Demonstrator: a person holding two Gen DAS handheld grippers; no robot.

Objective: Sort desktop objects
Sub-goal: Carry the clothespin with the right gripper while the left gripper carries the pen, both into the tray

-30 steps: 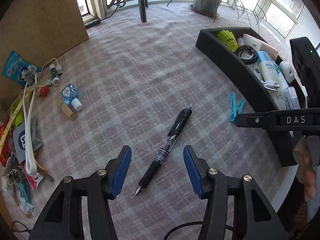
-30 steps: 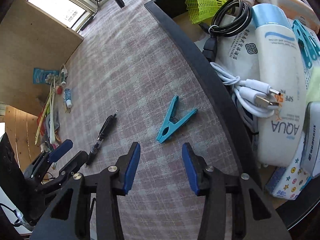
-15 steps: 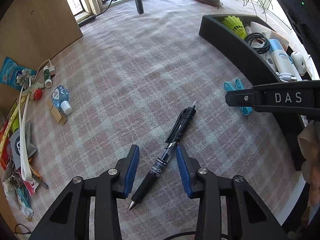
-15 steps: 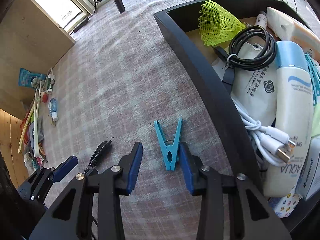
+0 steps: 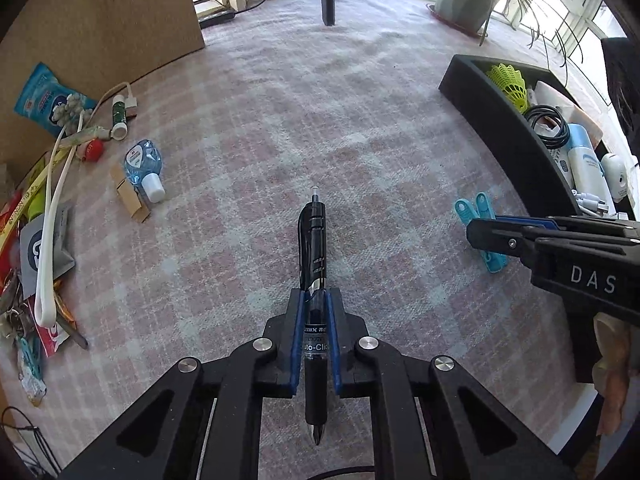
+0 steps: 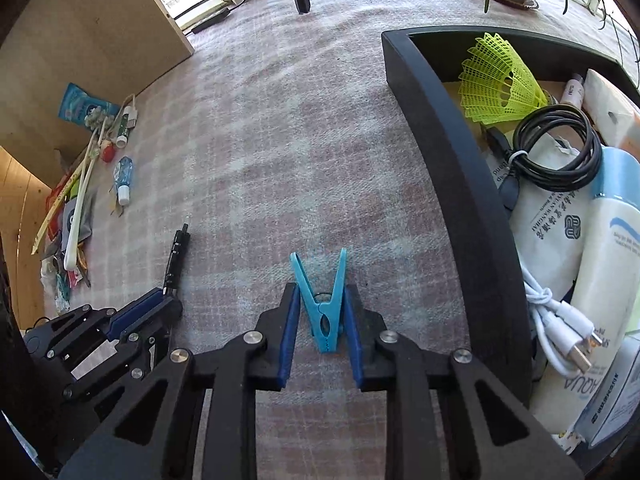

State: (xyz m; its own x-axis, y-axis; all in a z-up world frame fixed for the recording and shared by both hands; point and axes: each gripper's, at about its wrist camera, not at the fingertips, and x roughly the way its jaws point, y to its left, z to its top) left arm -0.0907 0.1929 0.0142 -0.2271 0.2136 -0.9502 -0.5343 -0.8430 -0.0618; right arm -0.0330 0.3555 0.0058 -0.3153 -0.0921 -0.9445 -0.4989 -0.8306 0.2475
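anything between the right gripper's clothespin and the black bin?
Nothing visible. The right gripper is closed on the blue clothespin, and only bare checked cloth lies between it and the black bin's wall. That raised wall must be cleared.

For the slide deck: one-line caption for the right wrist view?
Right gripper closed on blue clothespin on the plaid cloth, beside the filled black bin.

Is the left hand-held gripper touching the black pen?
Touching. In the left wrist view, both blue pads of the left hand-held gripper press against the barrel of the black pen, with no gap on either side.
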